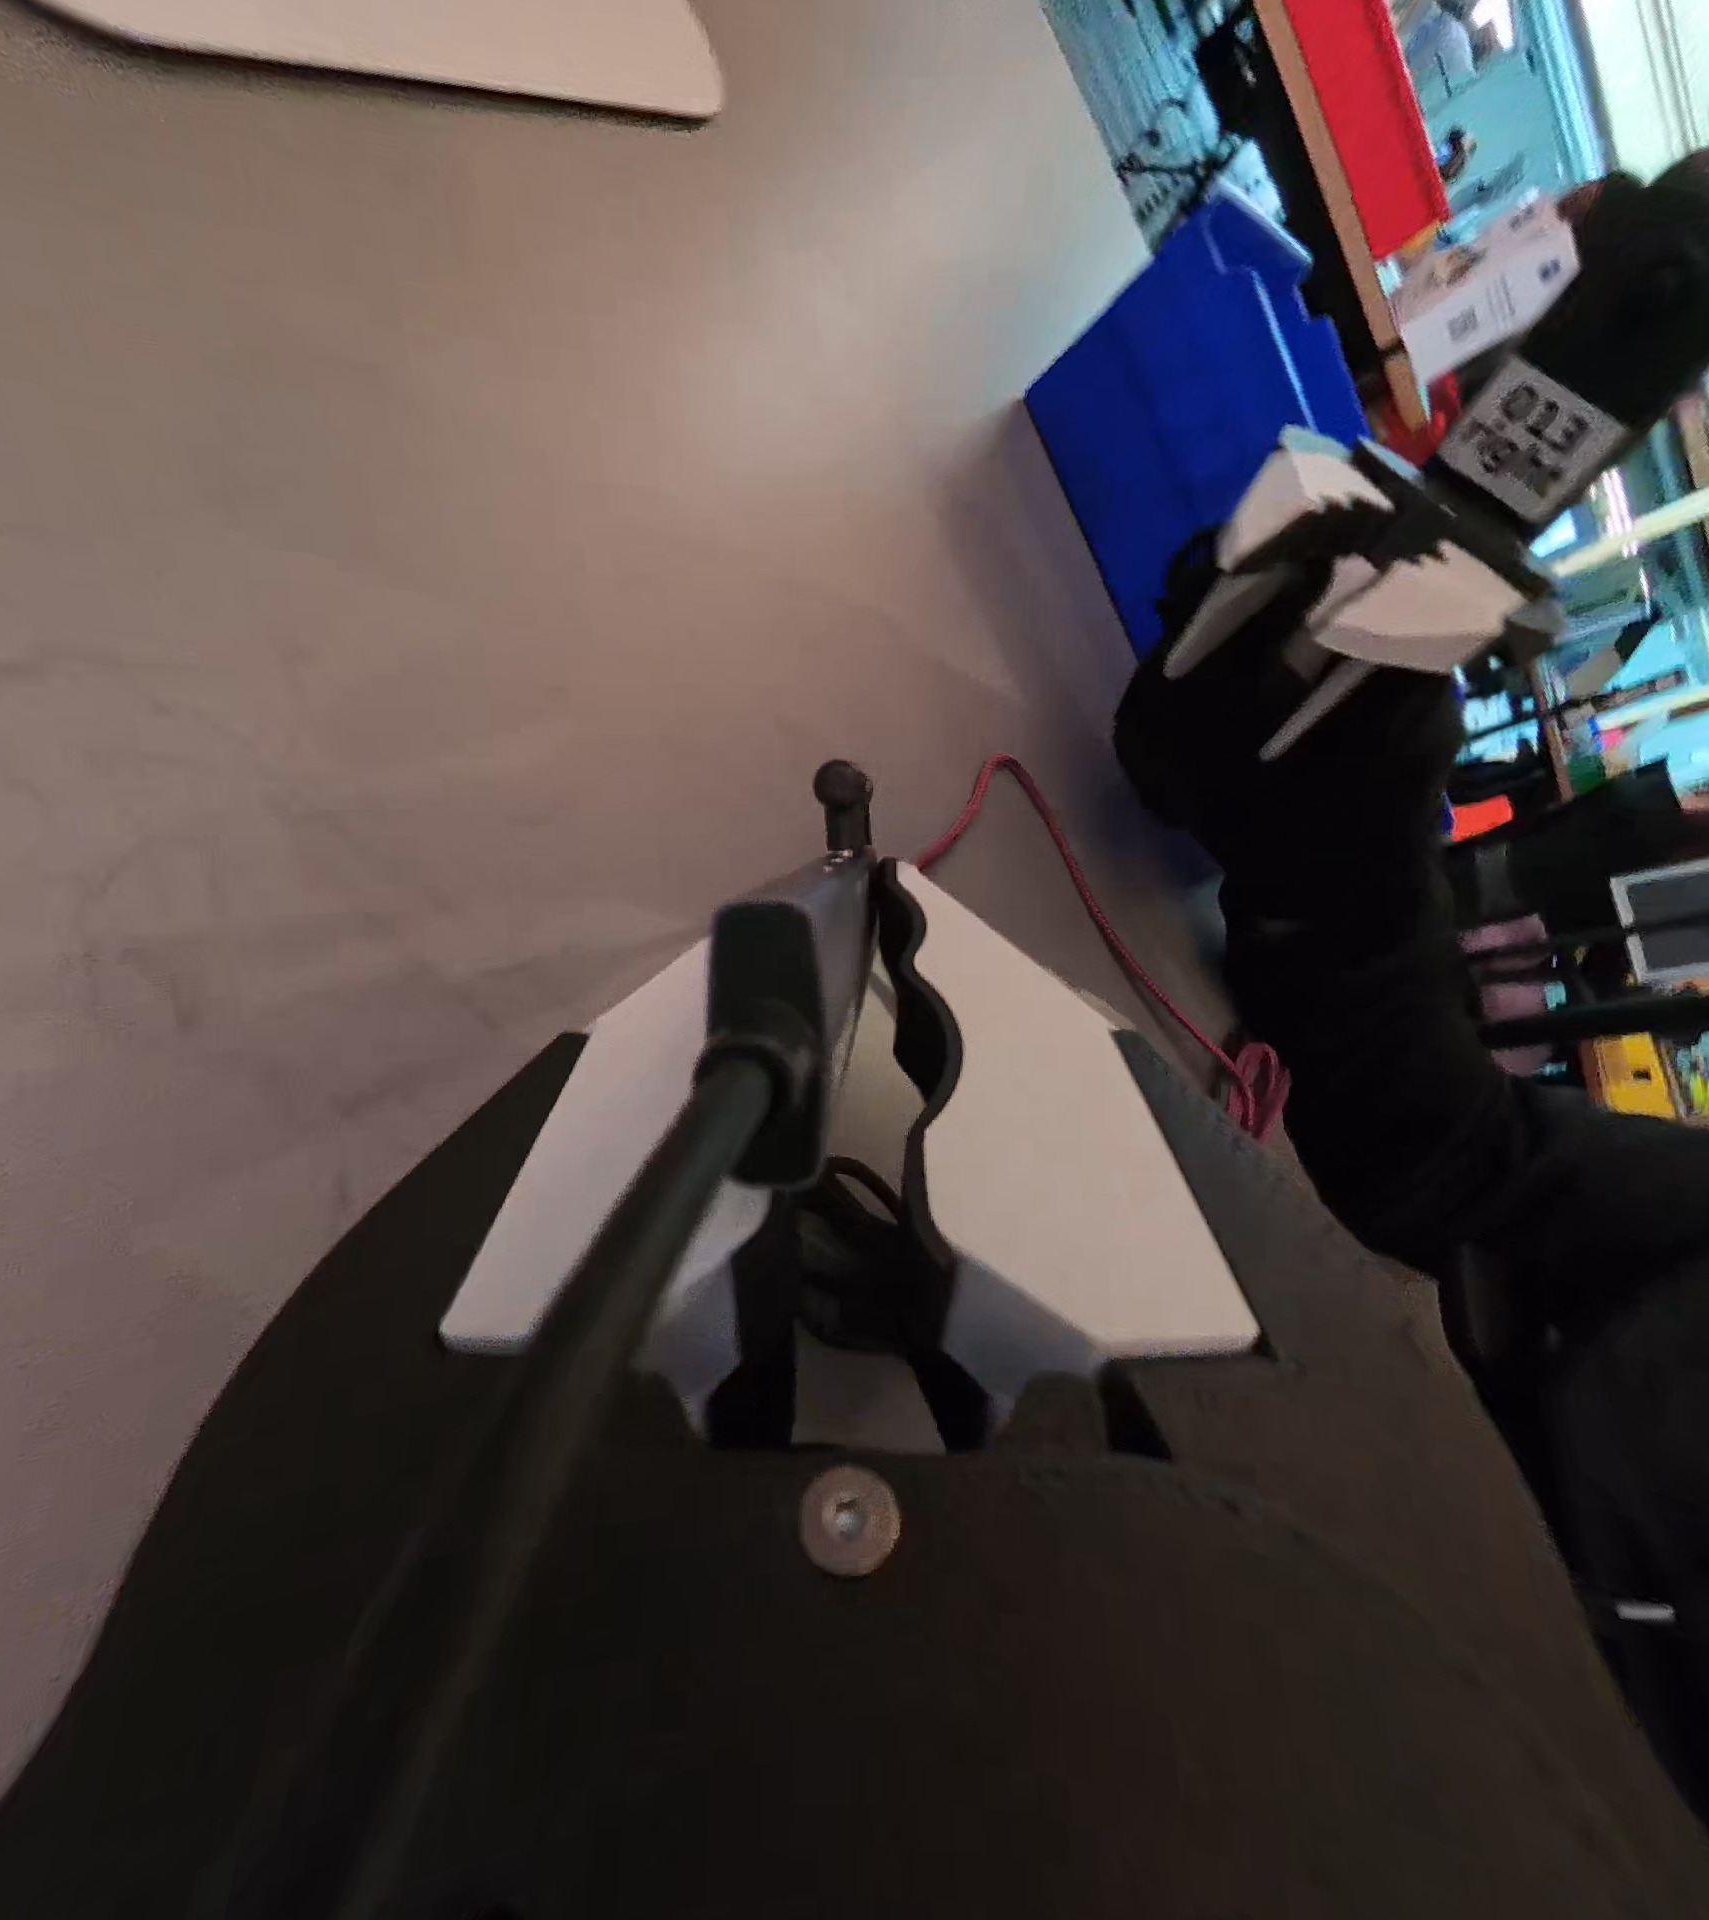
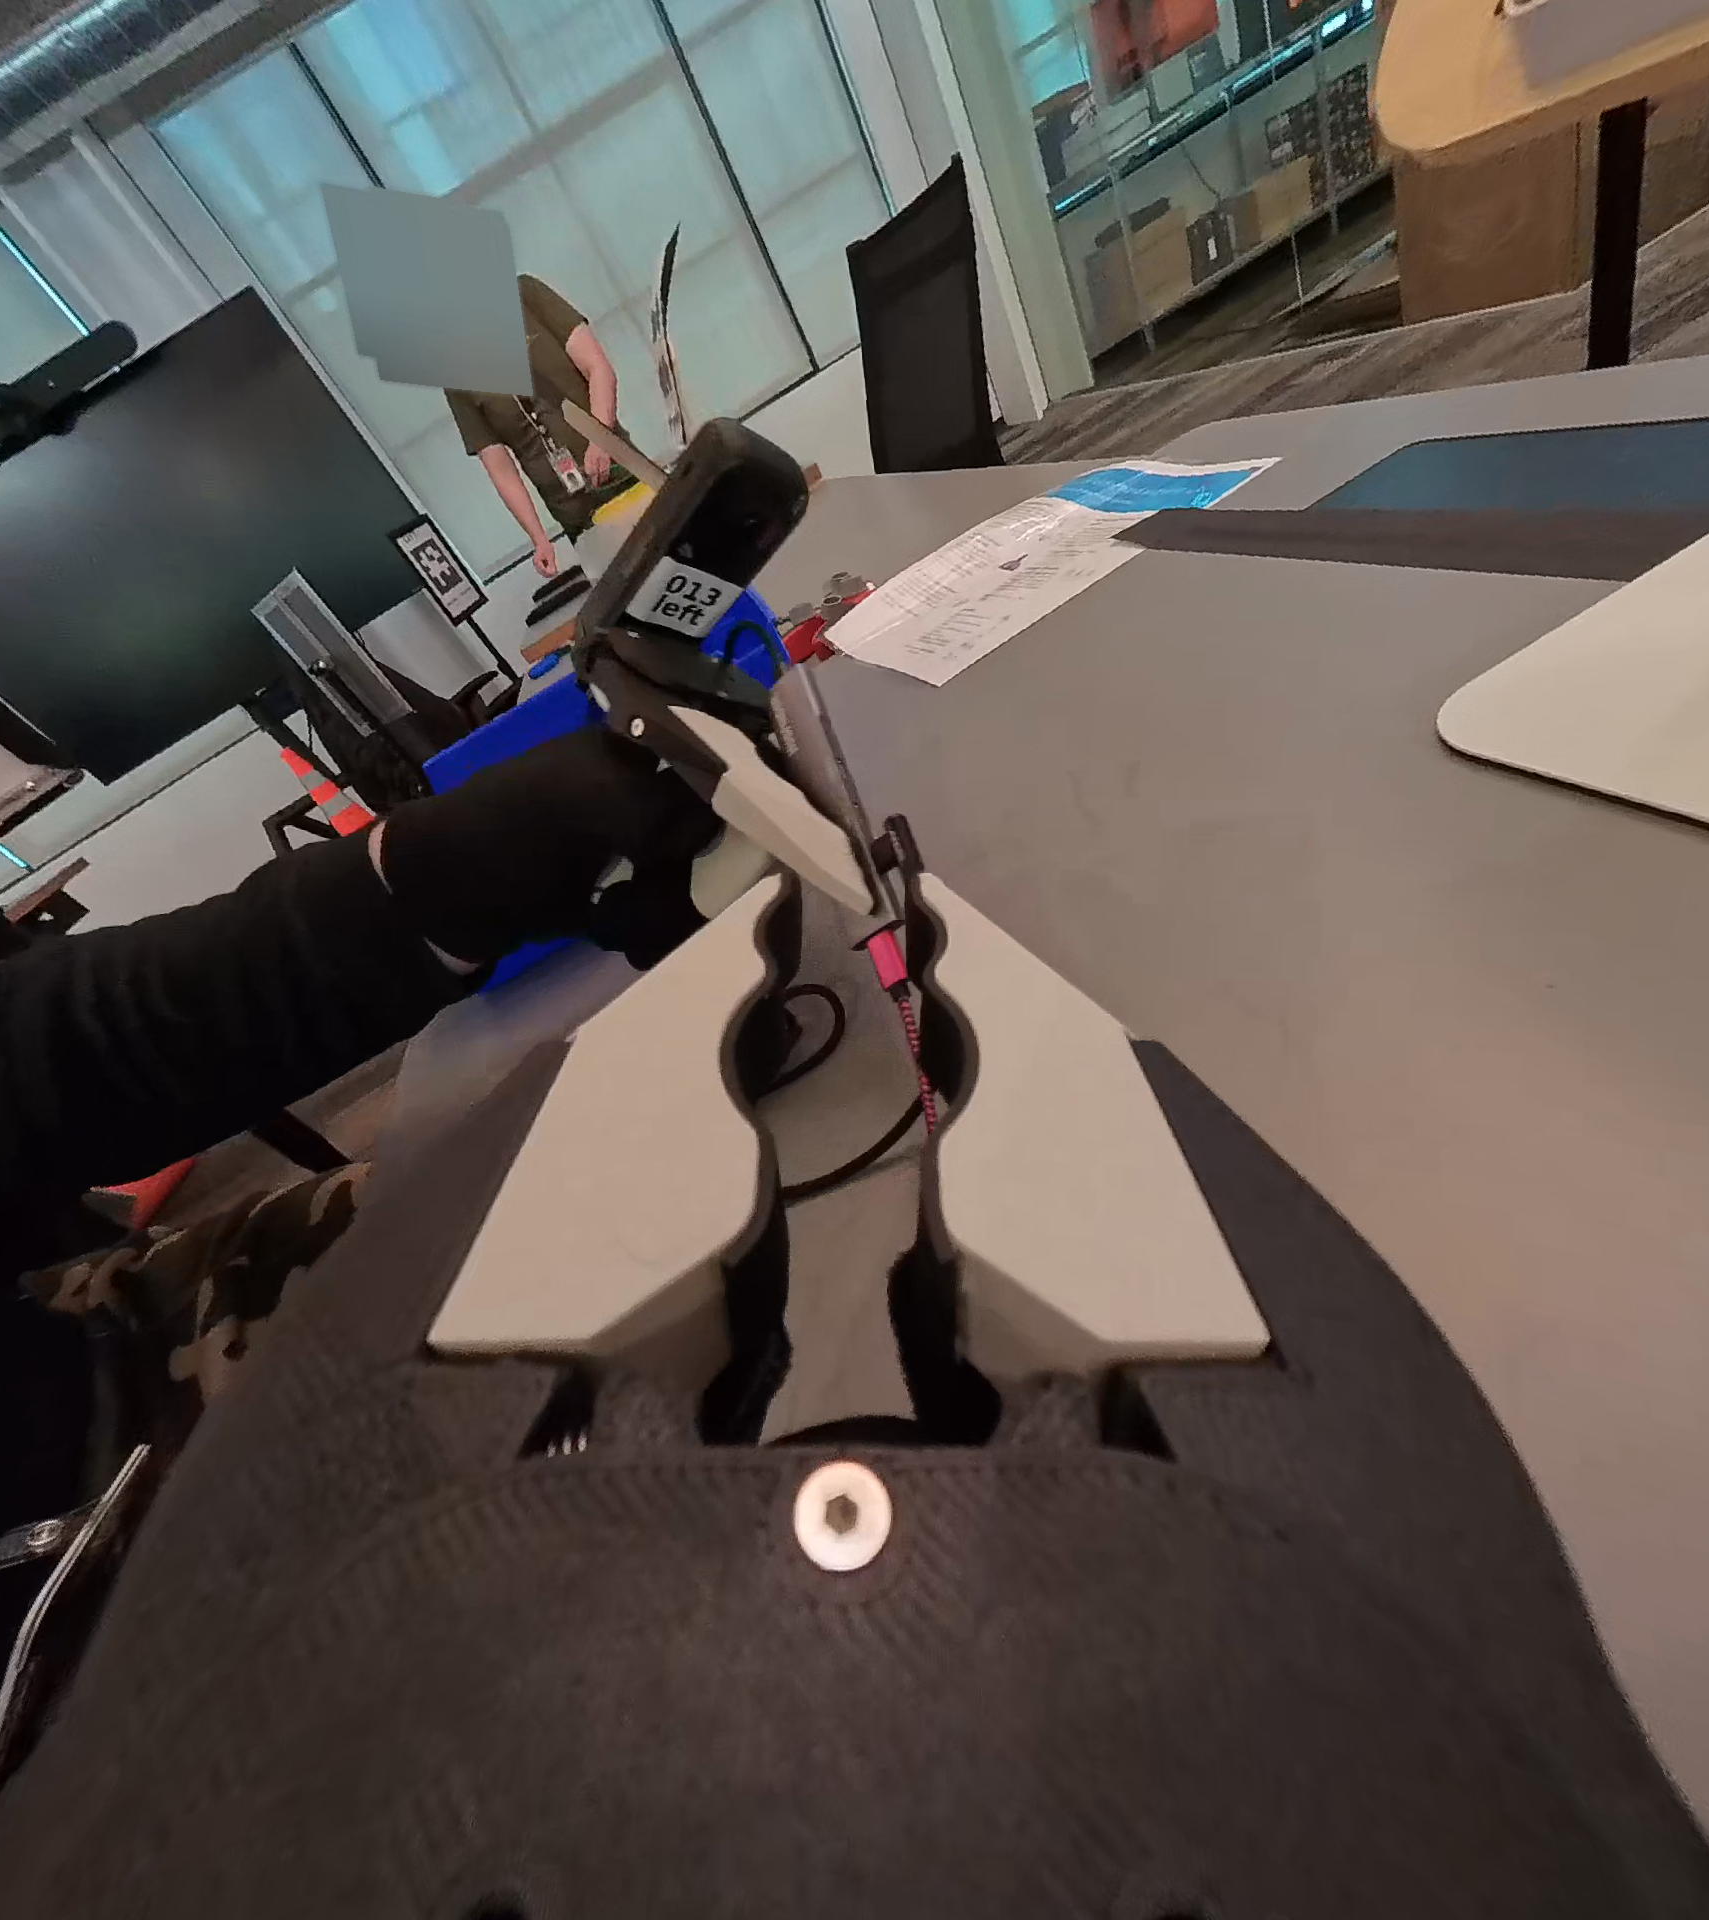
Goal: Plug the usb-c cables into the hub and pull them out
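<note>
Hub (image 1: 834,945): slim grey bar held edge-on, clamped in the left gripper (image 1: 871,883) jaws above the grey surface (image 1: 310,623). Black cable (image 1: 684,1132) appears plugged into its near end. Red braided cable (image 2: 889,956): plug sits between the right gripper (image 2: 845,904) jaws, which stand apart, seemingly not pinching it. White monitor base (image 2: 1598,717) well off to the right.

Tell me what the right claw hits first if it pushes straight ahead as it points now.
Probably the pink braided USB-C cable plug, sitting just past the right claw; directly beyond it is the slim grey metal hub clamped in the left claw. Depth is uncertain.
</note>
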`<state>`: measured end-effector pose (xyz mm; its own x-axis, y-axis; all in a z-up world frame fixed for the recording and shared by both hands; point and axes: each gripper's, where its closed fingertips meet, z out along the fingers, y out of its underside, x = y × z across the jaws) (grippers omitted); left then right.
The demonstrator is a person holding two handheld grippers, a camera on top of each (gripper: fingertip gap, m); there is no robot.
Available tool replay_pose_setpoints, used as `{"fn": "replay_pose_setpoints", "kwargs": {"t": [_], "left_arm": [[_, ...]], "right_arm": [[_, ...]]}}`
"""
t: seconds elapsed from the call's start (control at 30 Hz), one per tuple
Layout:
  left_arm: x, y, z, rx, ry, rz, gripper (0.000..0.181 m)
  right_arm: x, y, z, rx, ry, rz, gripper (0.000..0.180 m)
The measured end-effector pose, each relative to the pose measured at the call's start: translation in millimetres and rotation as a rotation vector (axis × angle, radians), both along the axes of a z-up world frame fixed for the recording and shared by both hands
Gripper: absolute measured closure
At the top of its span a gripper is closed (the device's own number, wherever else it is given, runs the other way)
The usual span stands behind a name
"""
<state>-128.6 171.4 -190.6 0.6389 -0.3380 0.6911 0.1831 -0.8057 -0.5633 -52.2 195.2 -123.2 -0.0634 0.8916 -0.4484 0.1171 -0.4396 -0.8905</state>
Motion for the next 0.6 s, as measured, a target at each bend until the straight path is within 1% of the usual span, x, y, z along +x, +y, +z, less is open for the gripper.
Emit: {"fn": "replay_pose_setpoints", "kwargs": {"t": [0.13,0.3,0.37,0.5,0.6], "left_arm": [[-6,6,-17,-0.077,0.007,0.043,0.164],[-14,9,-33,-0.147,0.039,0.092,0.141],[-13,7,-33,-0.155,0.028,0.092,0.140],[-10,-7,-32,-0.211,0.029,0.040,0.135],[-10,-22,-28,-0.258,0.020,0.000,0.125]], "right_arm": [[-3,-2,-5,0.008,-0.022,0.005,0.162],[-1,0,-4,0.011,-0.022,-0.007,0.163],[-1,1,-3,0.011,-0.019,-0.011,0.163],[-1,0,-3,0.012,-0.022,-0.009,0.163],[-2,0,-4,0.012,-0.025,-0.008,0.163]]}}
